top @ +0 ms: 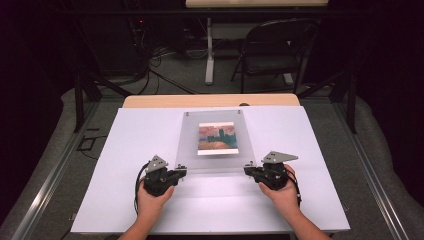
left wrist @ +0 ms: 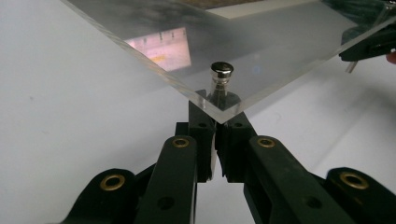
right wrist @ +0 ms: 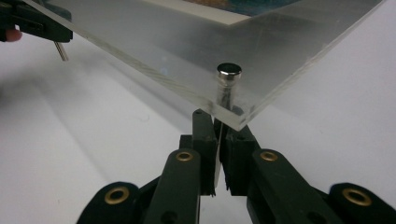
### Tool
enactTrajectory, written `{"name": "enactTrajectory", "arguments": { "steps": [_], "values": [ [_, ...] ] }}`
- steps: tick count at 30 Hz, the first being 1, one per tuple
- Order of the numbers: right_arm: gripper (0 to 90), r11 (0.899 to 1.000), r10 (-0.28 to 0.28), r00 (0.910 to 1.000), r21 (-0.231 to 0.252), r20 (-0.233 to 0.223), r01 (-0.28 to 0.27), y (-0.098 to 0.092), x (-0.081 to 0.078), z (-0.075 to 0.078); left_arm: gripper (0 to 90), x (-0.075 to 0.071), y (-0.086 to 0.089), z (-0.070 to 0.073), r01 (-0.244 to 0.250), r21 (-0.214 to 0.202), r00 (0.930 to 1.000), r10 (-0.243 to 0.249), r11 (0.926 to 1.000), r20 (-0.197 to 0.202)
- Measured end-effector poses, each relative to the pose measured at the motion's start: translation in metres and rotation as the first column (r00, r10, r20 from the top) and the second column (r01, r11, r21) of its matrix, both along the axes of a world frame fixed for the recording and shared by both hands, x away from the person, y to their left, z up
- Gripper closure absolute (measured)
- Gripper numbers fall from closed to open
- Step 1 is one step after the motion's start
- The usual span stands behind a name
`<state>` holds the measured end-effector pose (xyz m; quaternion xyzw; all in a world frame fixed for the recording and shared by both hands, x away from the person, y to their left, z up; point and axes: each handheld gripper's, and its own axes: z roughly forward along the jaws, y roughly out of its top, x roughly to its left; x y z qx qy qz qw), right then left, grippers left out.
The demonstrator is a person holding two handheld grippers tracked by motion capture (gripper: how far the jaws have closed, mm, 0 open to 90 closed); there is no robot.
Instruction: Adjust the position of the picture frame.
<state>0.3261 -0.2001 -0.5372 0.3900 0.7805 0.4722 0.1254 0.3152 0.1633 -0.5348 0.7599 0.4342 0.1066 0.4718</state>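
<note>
Evidently mid-lift on the clear acrylic panel [top: 192,145], lying around the middle of the white table [top: 140,135] with a small landscape print [top: 216,138] at its centre. Gripped at the two near corners rather than along an edge, probably because only there does something graspable stick out of an otherwise flat sheet.

Left gripper [top: 182,170] at the panel's 7 o'clock corner, jaws drawn together just under the sheet, seemingly pinched on the shank of the left standoff [left wrist: 221,70], whose polished cap sits above the acrylic. Right gripper [top: 248,170] at the 5 o'clock corner, jaws likewise together beneath the right standoff [right wrist: 229,71], apparently nipping its shank; hard to tell how much metal sits between the pads, since the corner hides the contact.

Approached level and low from 6 o'clock, which keeps the jaws under the sheet and off the print. Near edge looks raised off the table in both gripper views, with a bare pin [right wrist: 60,50] hanging below the far corner in the right gripper view. Two more studs [top: 188,114] at 11 and 1 o'clock, apparently resting down and acting as the hinge line.

Matched grips on both sides likely meant to keep the sheet from twisting or sliding sideways.
</note>
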Motion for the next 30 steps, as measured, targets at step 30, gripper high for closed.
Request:
{"name": "enactTrajectory", "arguments": {
  "steps": [30],
  "values": [
    [85.4, 0.996, -0.072, 0.9973, -0.047, -0.015, 0.072, 0.007, 0.025, -0.020, 84.3, 0.031, -0.003, -0.019, -0.010, 0.035, 0.9992, 0.011, 0.9993, -0.038]
  ]
}}
